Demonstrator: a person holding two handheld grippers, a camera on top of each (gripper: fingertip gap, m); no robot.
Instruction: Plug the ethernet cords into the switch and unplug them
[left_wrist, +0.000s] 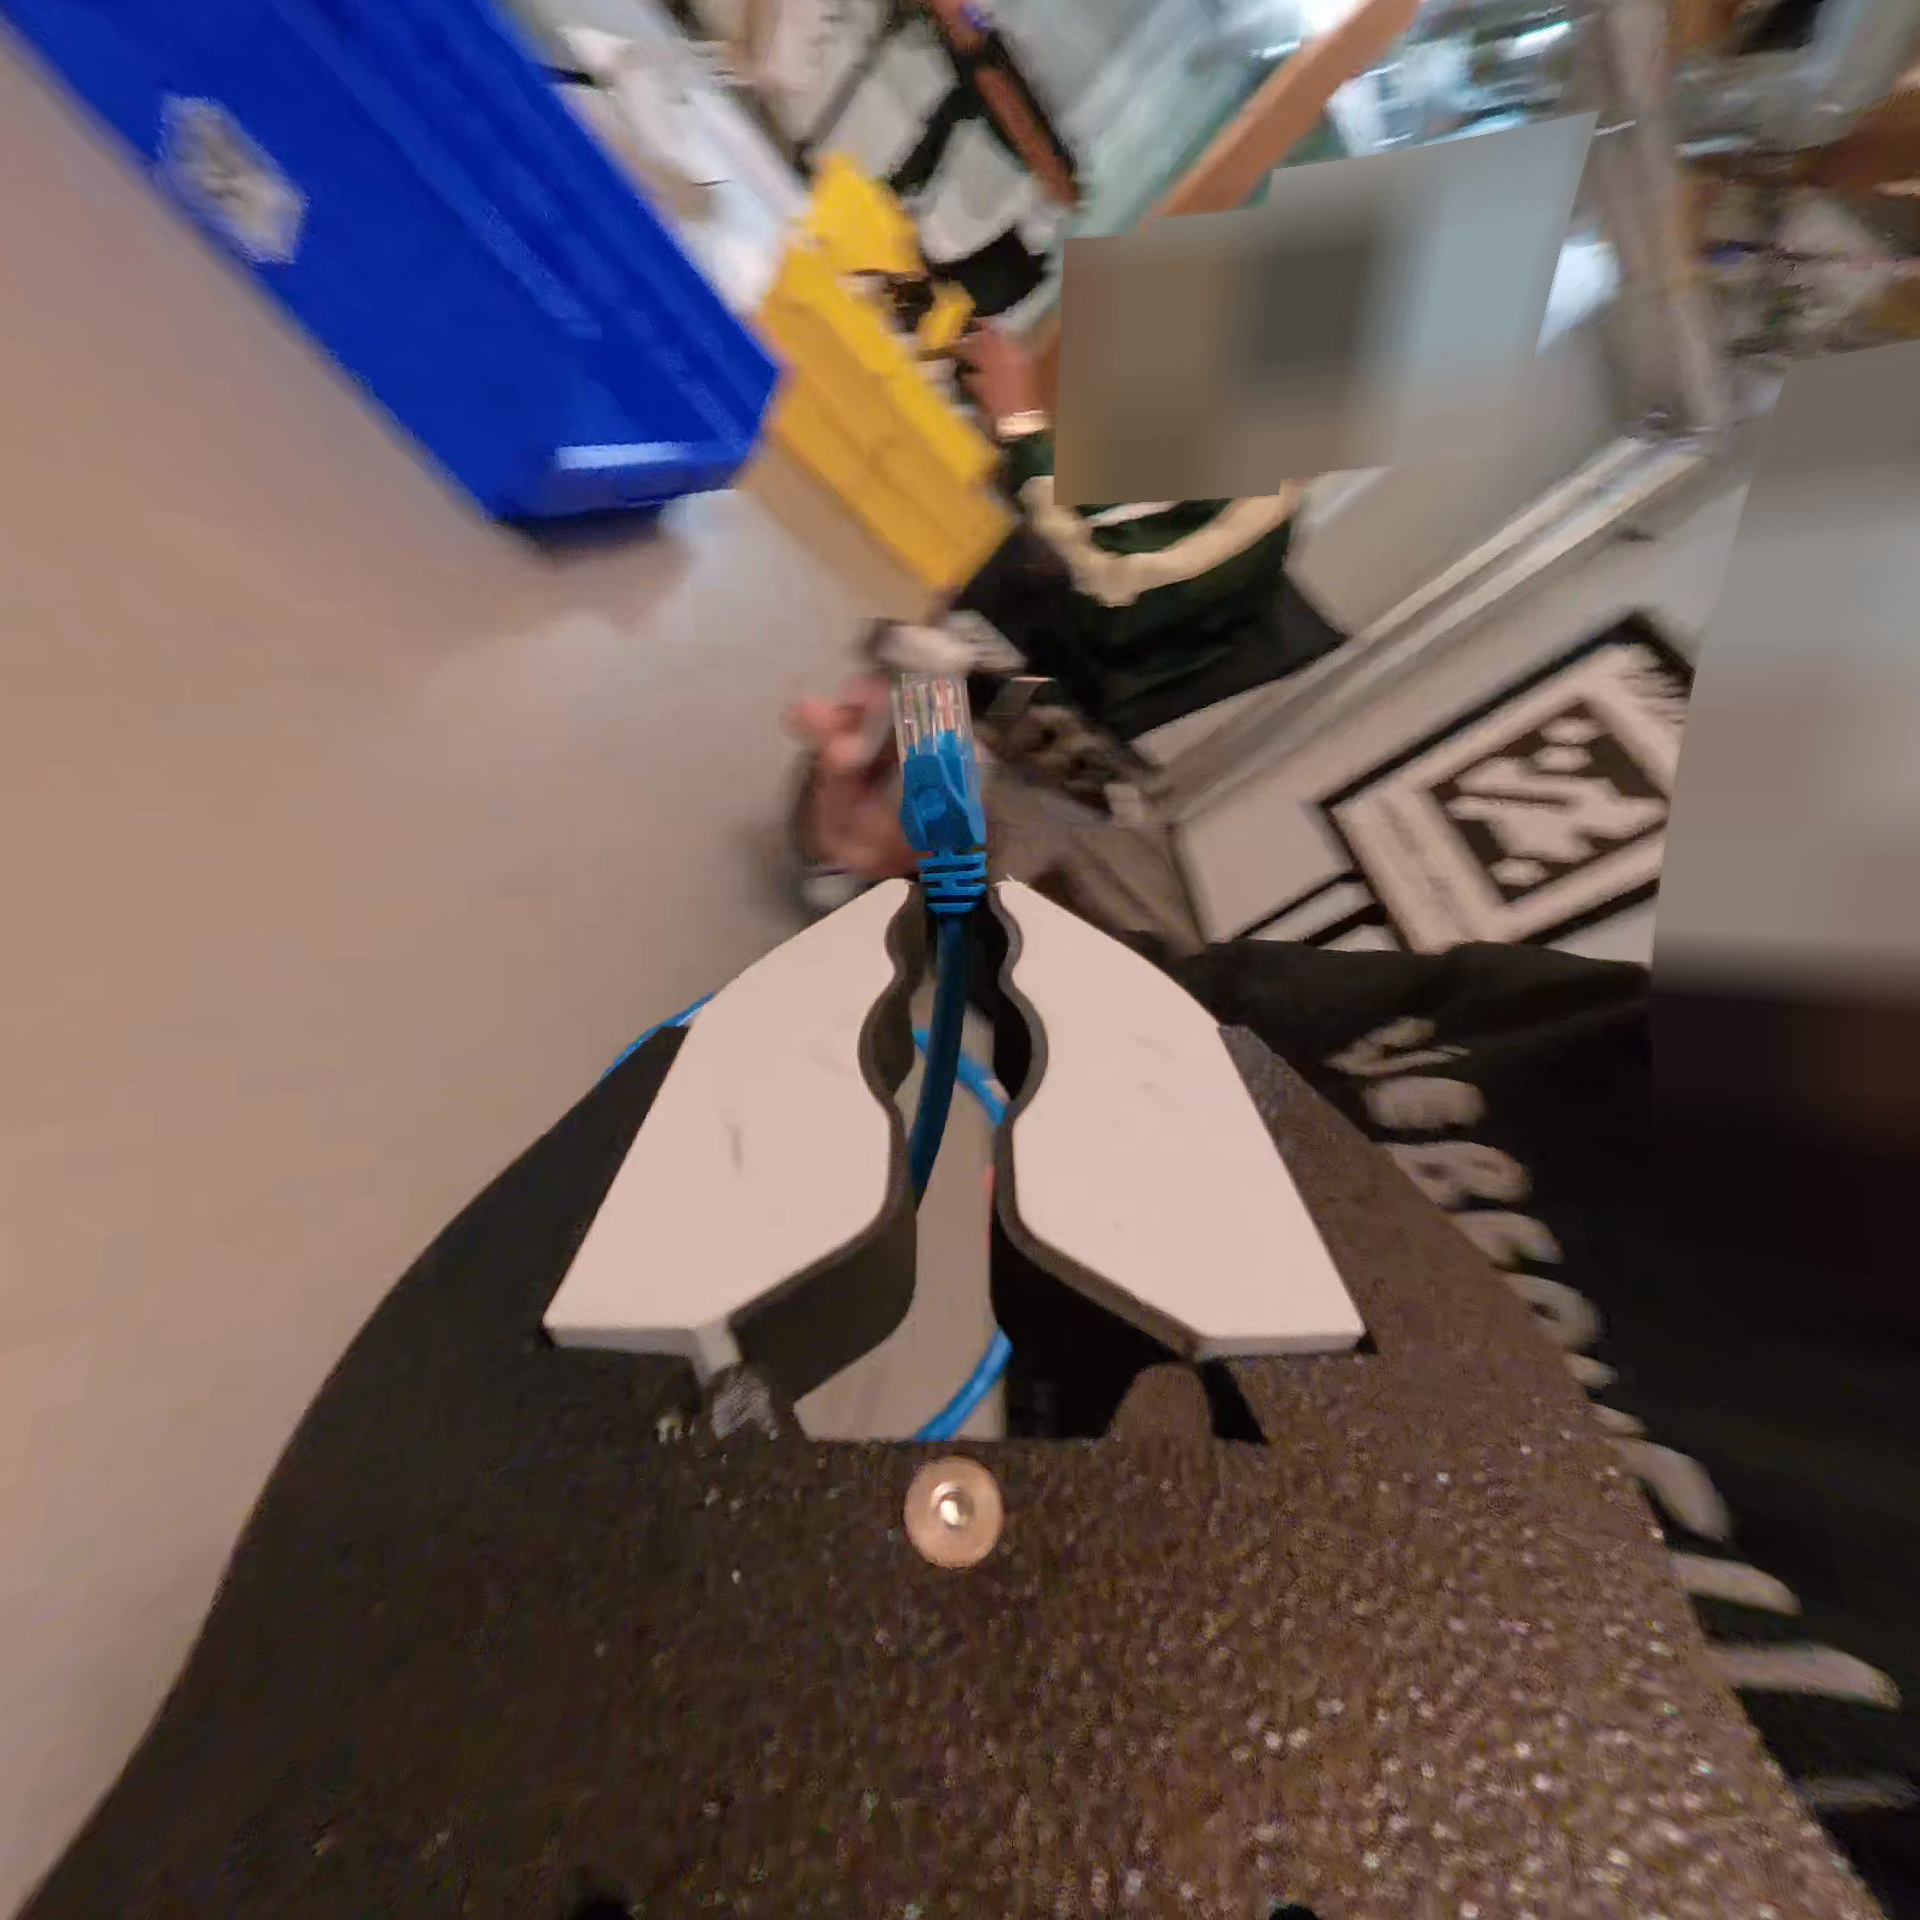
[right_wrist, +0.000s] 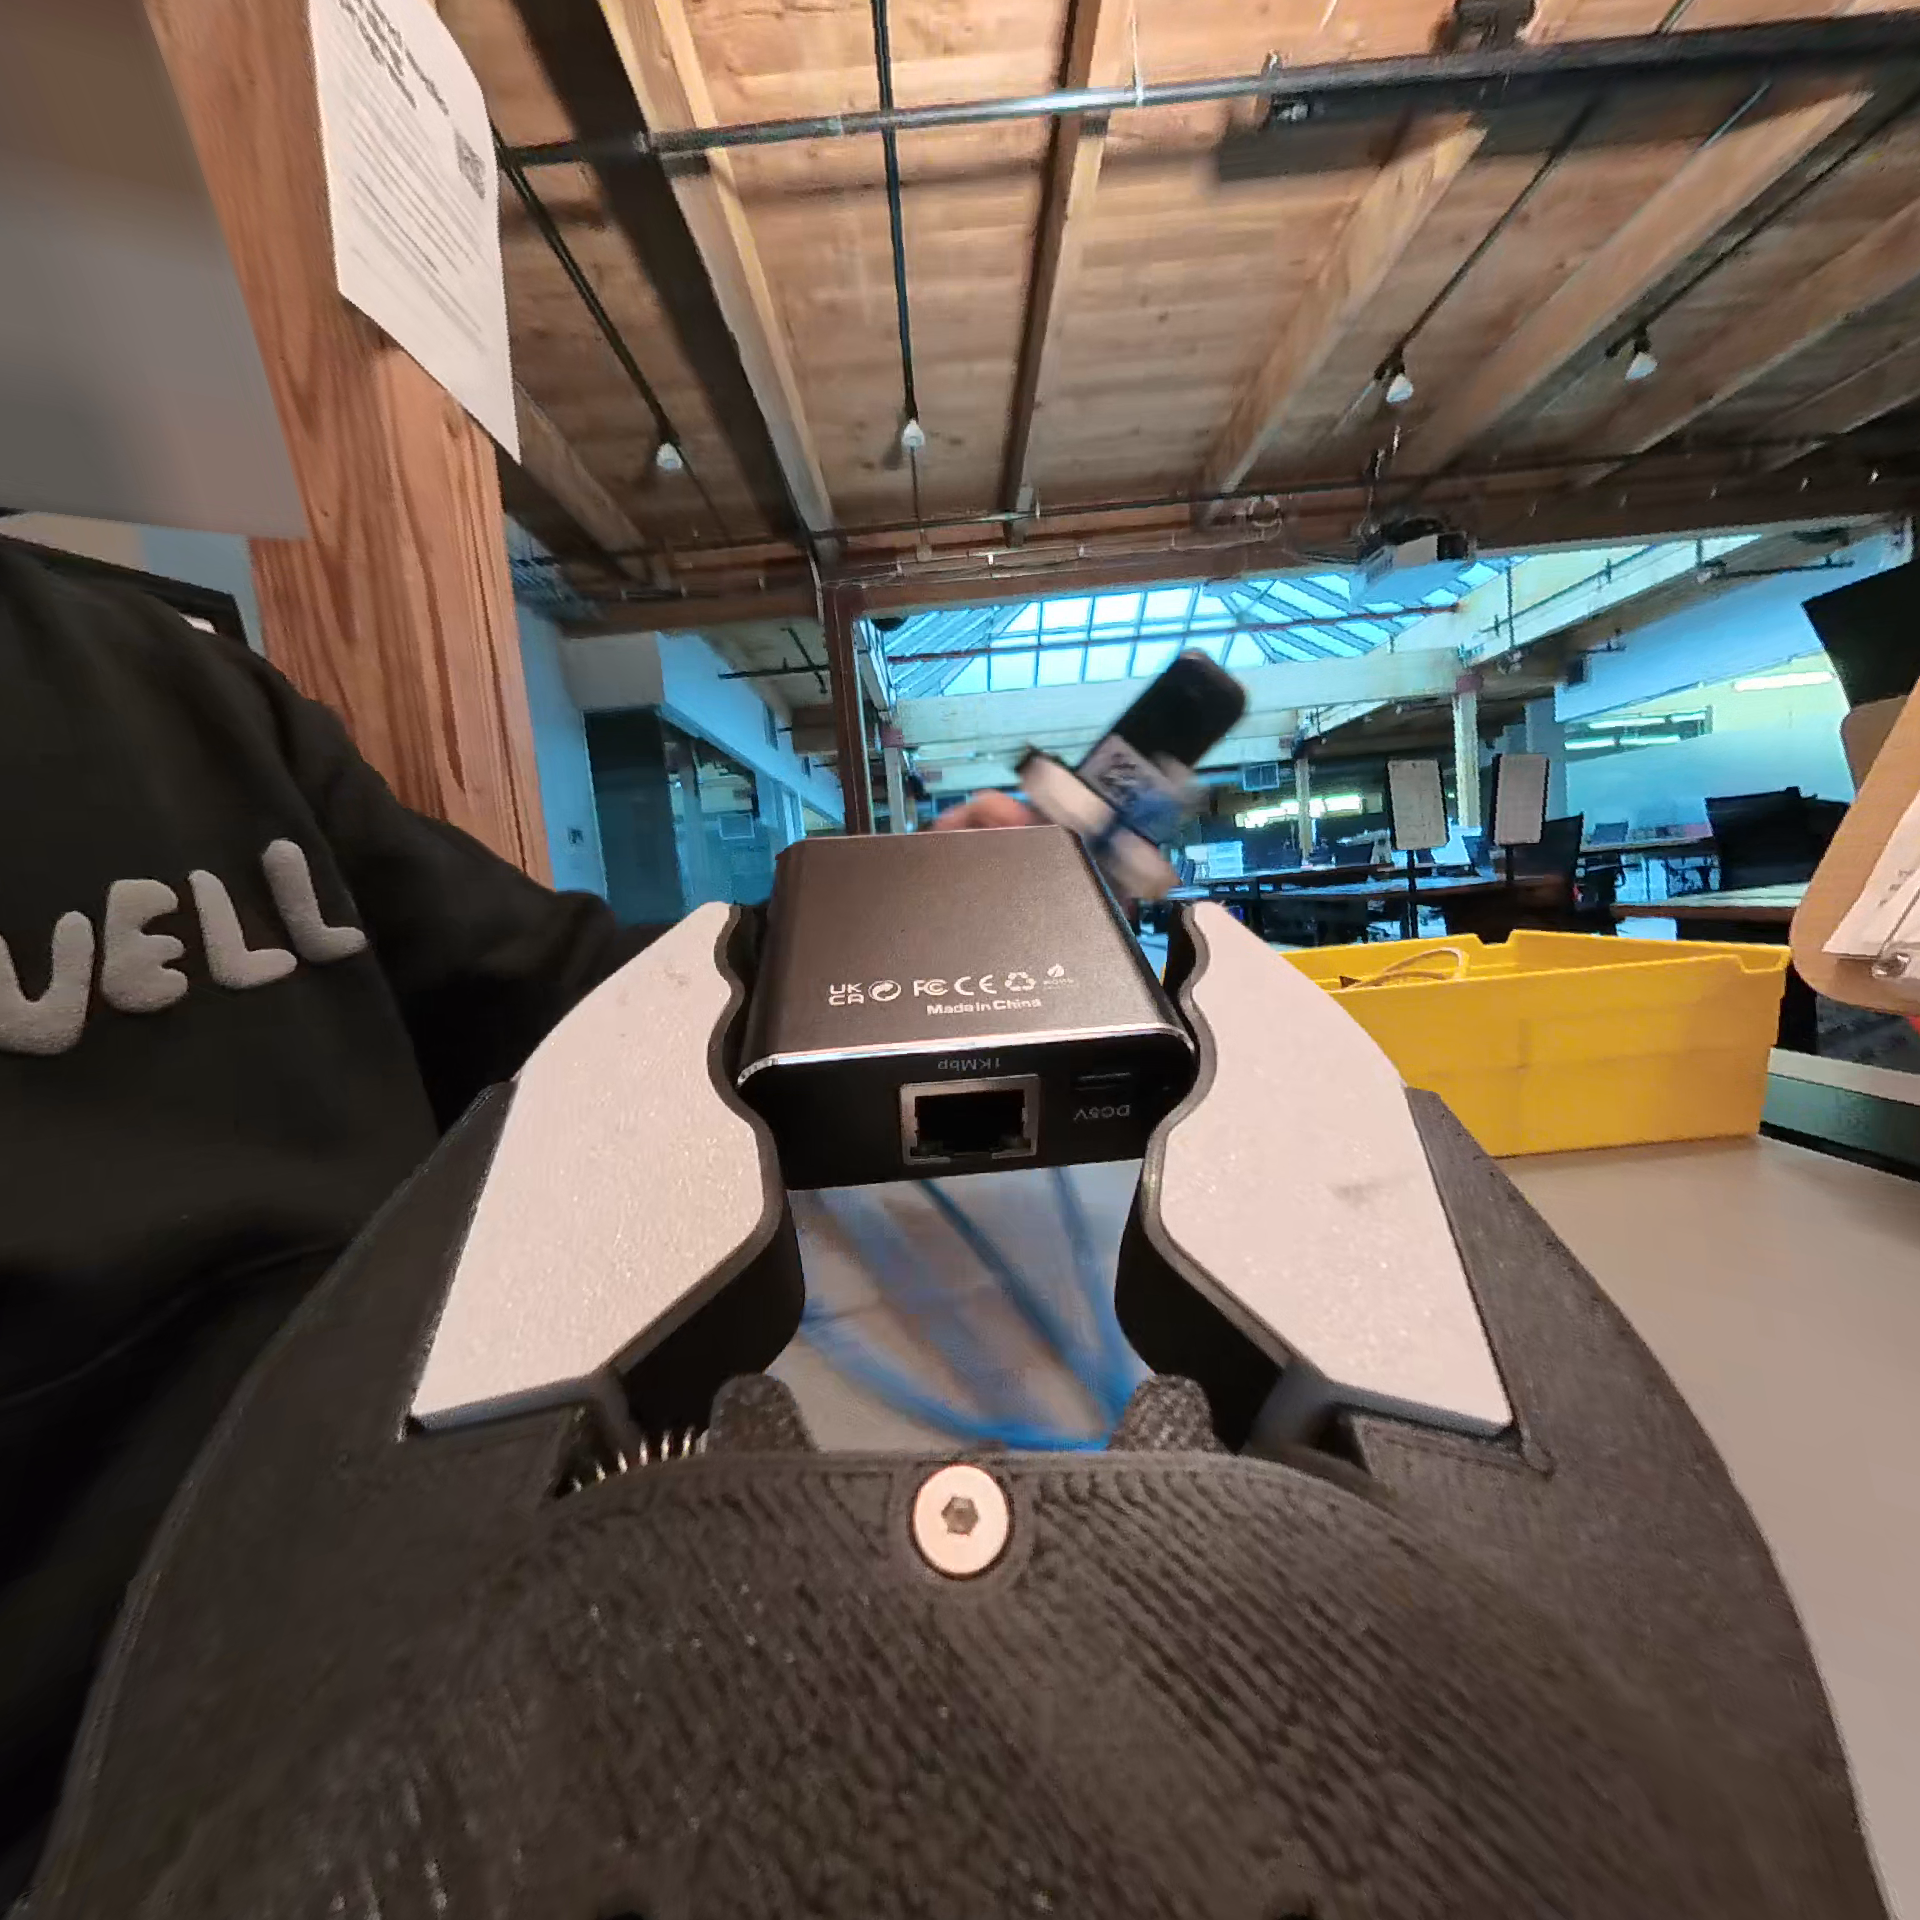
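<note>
In the left wrist view my left gripper (left_wrist: 953, 896) is shut on a blue ethernet cord (left_wrist: 943, 831) just behind its plug. The clear plug points forward and is free in the air. The cord trails back between the fingers and loops under the gripper. In the right wrist view my right gripper (right_wrist: 961, 925) is shut on a small black switch (right_wrist: 951, 966), held up off the table. An empty port (right_wrist: 969, 1120) in its near face looks at the camera. The left gripper shows blurred beyond the switch (right_wrist: 1127, 764). Blurred blue cords (right_wrist: 977, 1299) hang below the switch.
A blue bin (left_wrist: 416, 249) and a yellow bin (left_wrist: 883, 395) stand on the grey table (left_wrist: 260, 831). The yellow bin also shows in the right wrist view (right_wrist: 1538, 1029), with a clipboard (right_wrist: 1860, 904) at the right edge. A person in a black sweatshirt (right_wrist: 208, 987) is close on the left.
</note>
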